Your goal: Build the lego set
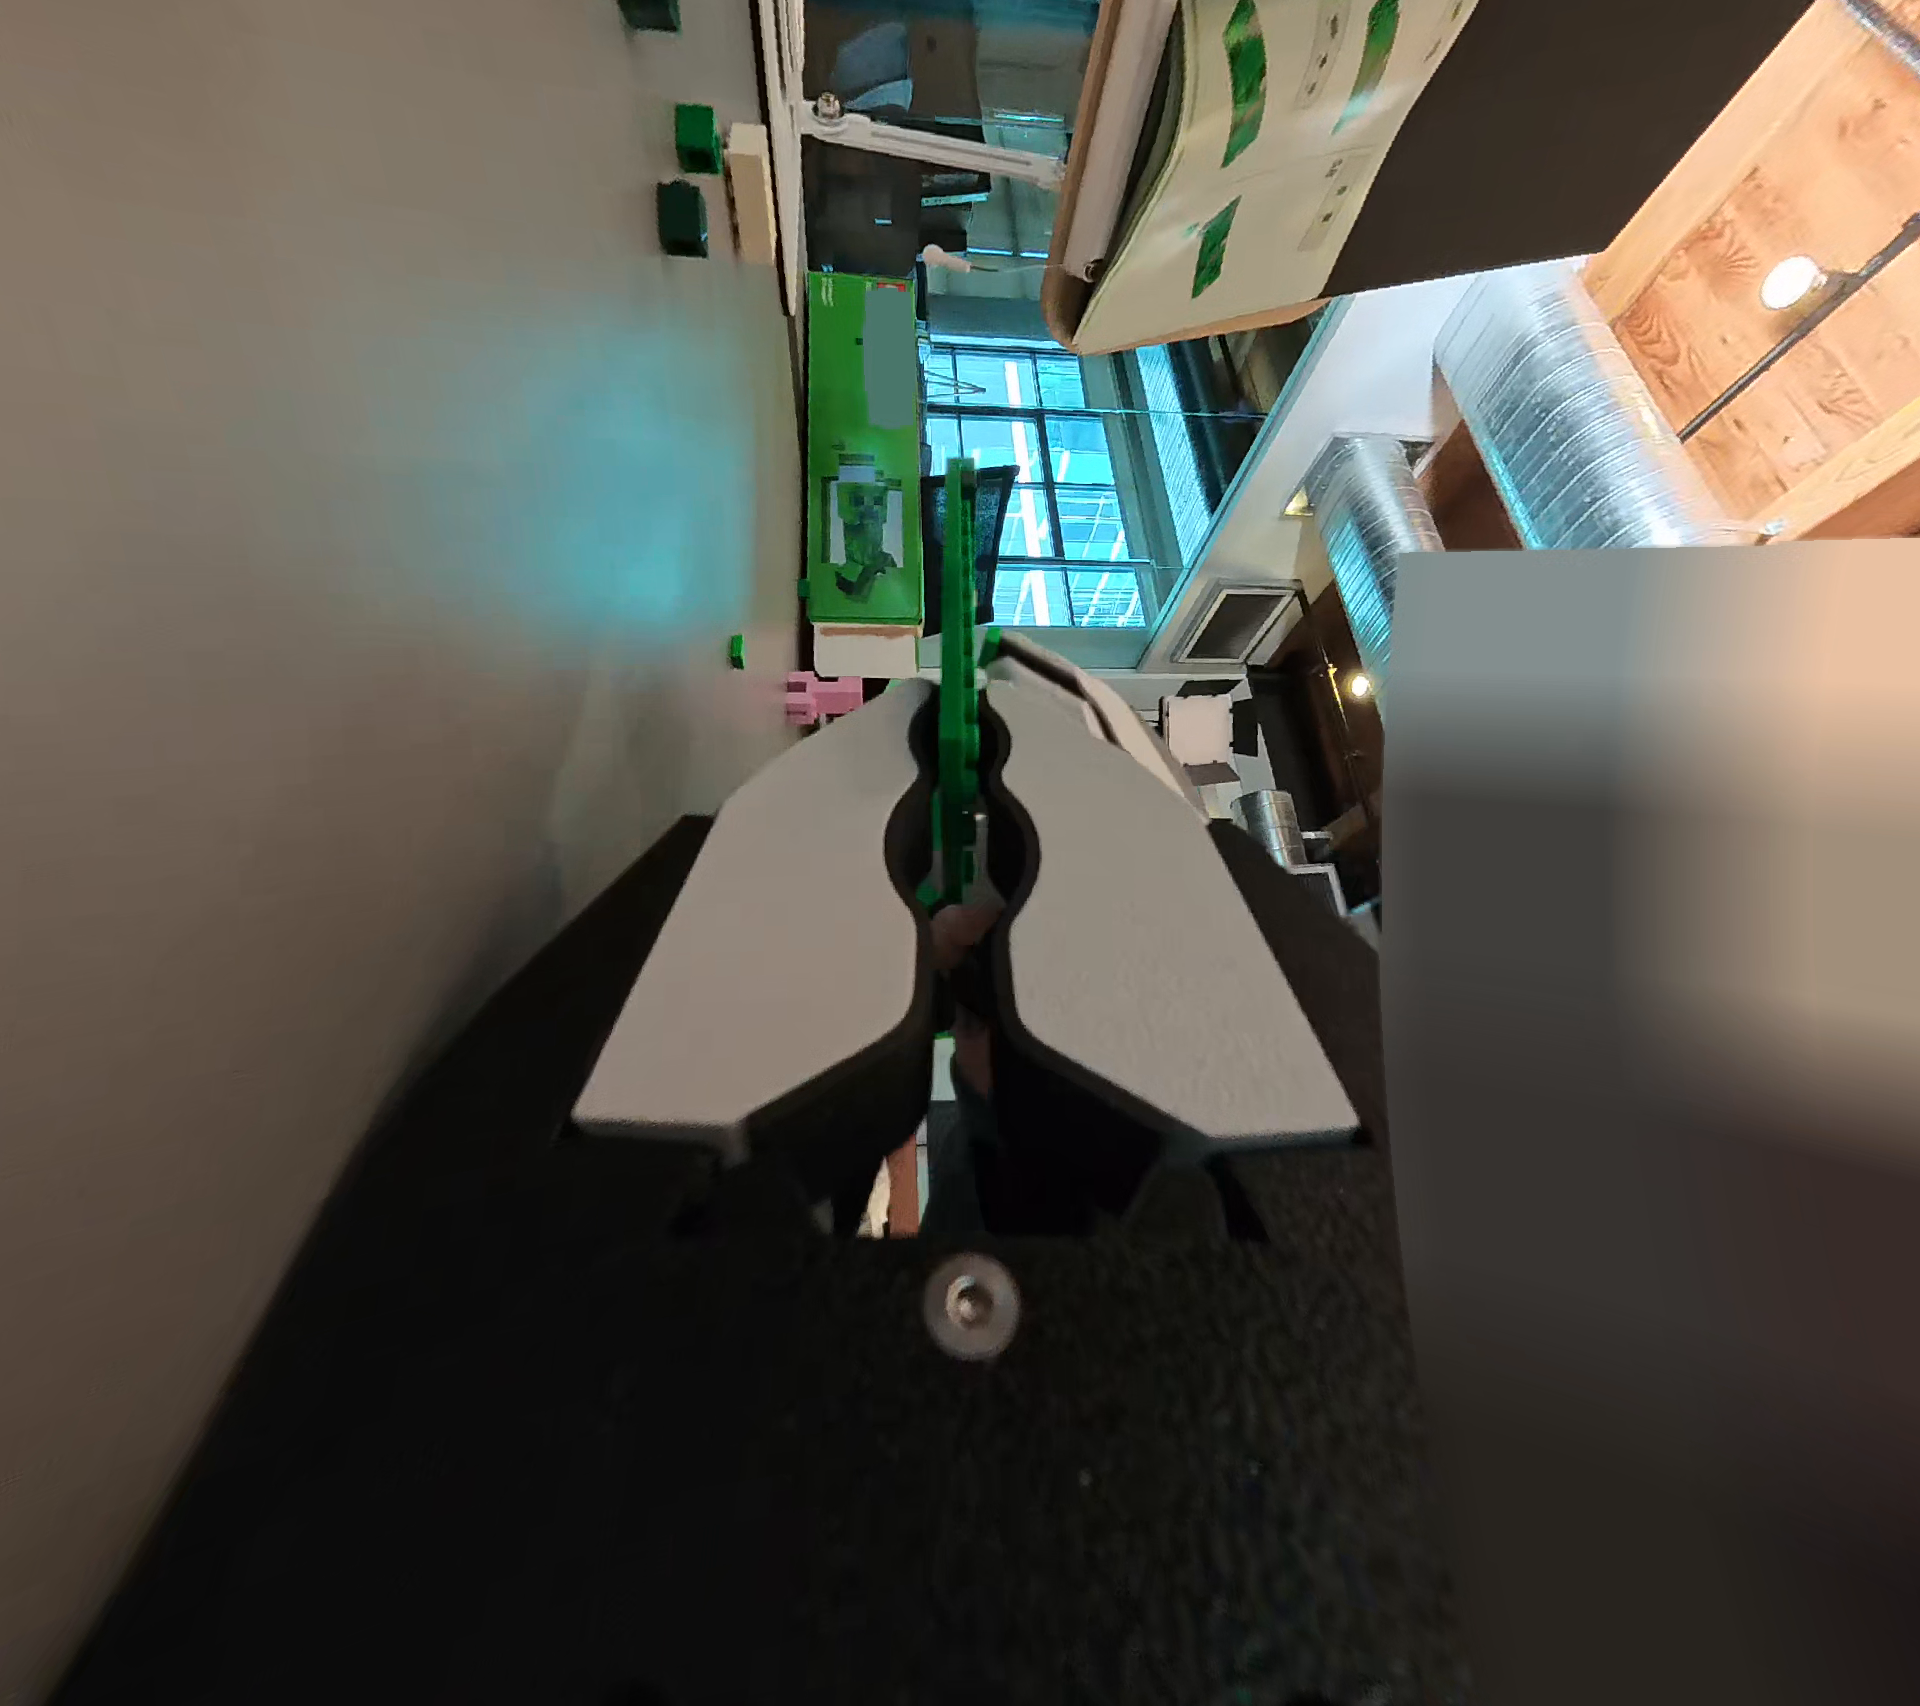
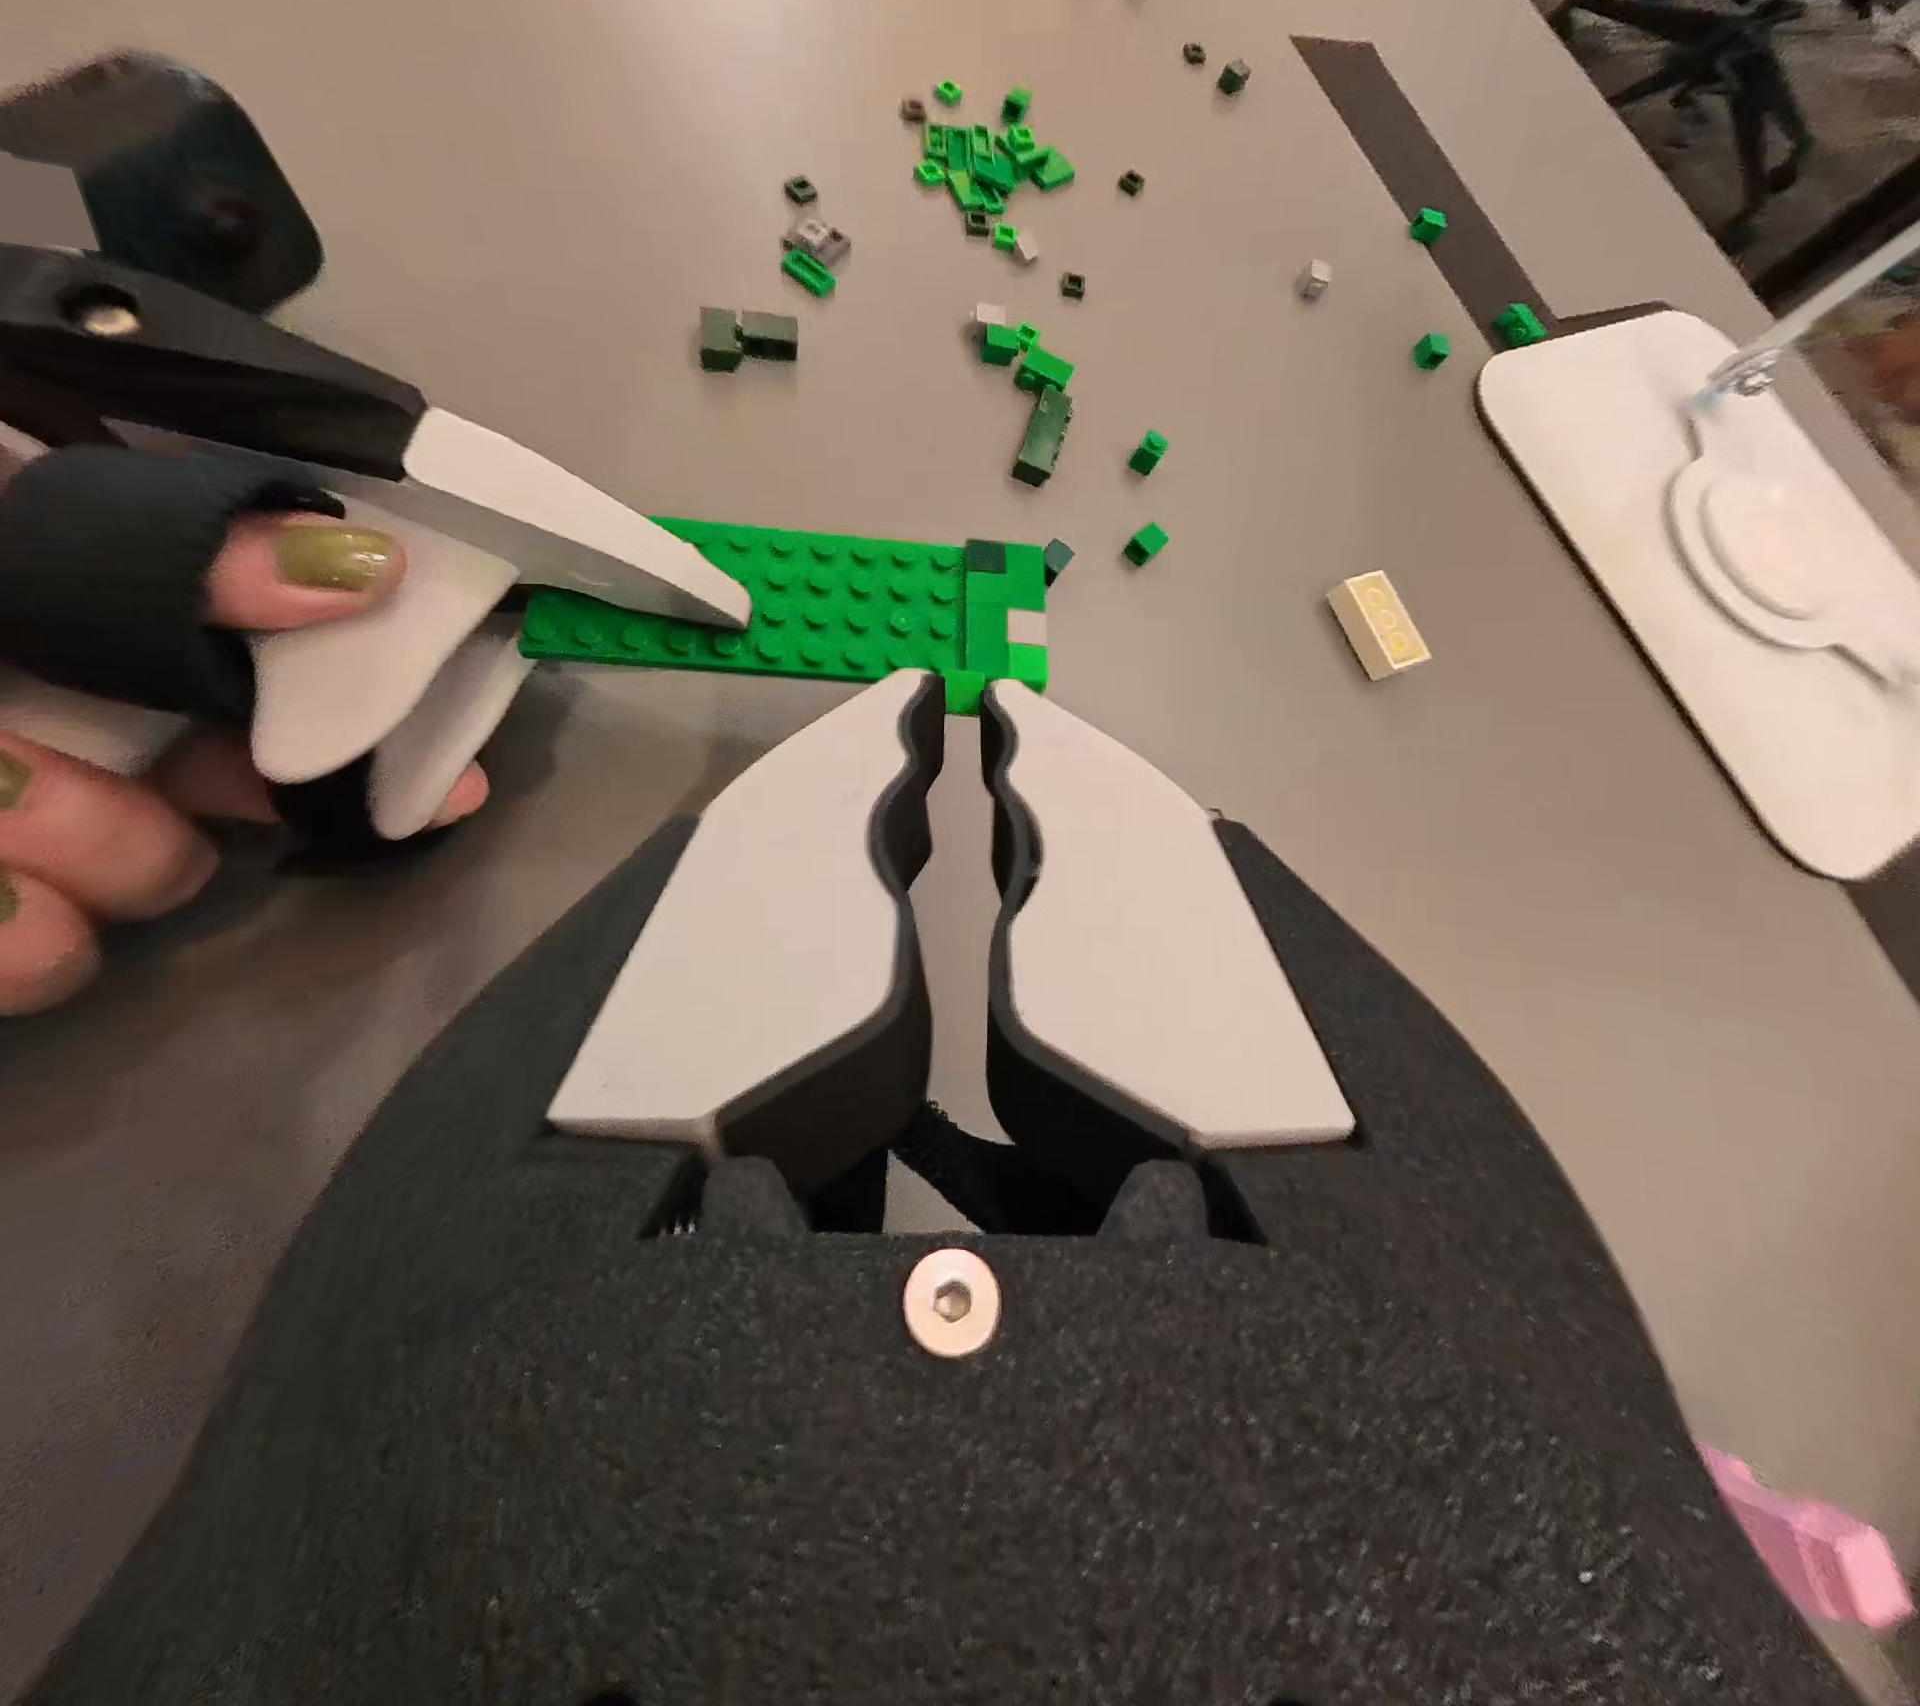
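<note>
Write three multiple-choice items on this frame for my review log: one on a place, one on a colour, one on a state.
1. Where is the cream brick?
A. On the green plate
B. Right of the plate, on the table
C. In a gripper

2. What colour is the studded plate?
A. Green
B. Pink
C. Grey

3. What does the left gripper do?
A. Hangs open
B. Clamps the plate's end
C. Holds the booklet

Key: 1 B, it lies apart on the tabletop; 2 A, bright green studs; 3 B, fingers close over plate.
</note>
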### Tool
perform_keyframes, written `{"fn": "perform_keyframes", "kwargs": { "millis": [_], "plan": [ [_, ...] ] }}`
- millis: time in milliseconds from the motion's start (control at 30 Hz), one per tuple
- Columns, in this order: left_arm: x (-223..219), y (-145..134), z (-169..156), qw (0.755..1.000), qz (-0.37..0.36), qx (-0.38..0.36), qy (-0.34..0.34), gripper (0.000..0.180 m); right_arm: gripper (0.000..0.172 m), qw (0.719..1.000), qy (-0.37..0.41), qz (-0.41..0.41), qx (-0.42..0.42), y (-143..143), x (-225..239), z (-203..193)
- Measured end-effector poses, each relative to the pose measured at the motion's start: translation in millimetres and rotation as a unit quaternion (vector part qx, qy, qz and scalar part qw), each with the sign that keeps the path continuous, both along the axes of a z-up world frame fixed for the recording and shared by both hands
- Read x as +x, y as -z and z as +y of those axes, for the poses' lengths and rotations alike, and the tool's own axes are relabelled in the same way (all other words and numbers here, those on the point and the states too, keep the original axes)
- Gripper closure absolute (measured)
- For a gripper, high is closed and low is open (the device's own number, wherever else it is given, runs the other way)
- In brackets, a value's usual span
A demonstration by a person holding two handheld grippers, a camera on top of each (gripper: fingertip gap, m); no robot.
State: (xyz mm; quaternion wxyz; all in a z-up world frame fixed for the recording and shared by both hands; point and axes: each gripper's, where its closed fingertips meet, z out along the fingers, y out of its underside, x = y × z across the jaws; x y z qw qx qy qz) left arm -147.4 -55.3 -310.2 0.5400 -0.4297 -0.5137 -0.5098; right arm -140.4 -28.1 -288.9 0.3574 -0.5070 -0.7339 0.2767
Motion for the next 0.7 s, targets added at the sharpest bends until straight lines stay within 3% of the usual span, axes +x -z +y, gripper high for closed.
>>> {"fn": "perform_keyframes", "kwargs": {
  "millis": [233, 433, 567, 700],
  "plan": [
    [2.6, 0.7, 1.5, 1.0, 0.012, -0.004, 0.005, 0.176, 0.172, 1.0, 0.02, -0.006, 0.011, -0.2, -1.0, -2.2],
    [-12.5, -1.8, -9.3, 0.998, 0.055, -0.013, -0.024, 0.176, 0.172, 0.998, 0.064, 0.001, -0.012, 9.7, 13.1, 30.3],
    [-21.6, -5.2, -14.0, 0.996, 0.081, -0.016, -0.037, 0.176, 0.163, 0.995, -0.003, -0.015, -0.097, 29.7, 13.3, 13.6],
    [-19.3, -3.1, -14.2, 0.997, 0.074, -0.015, -0.032, 0.176, 0.155, 0.992, -0.012, -0.074, -0.099, 54.4, 8.0, 9.8]
  ]
}}
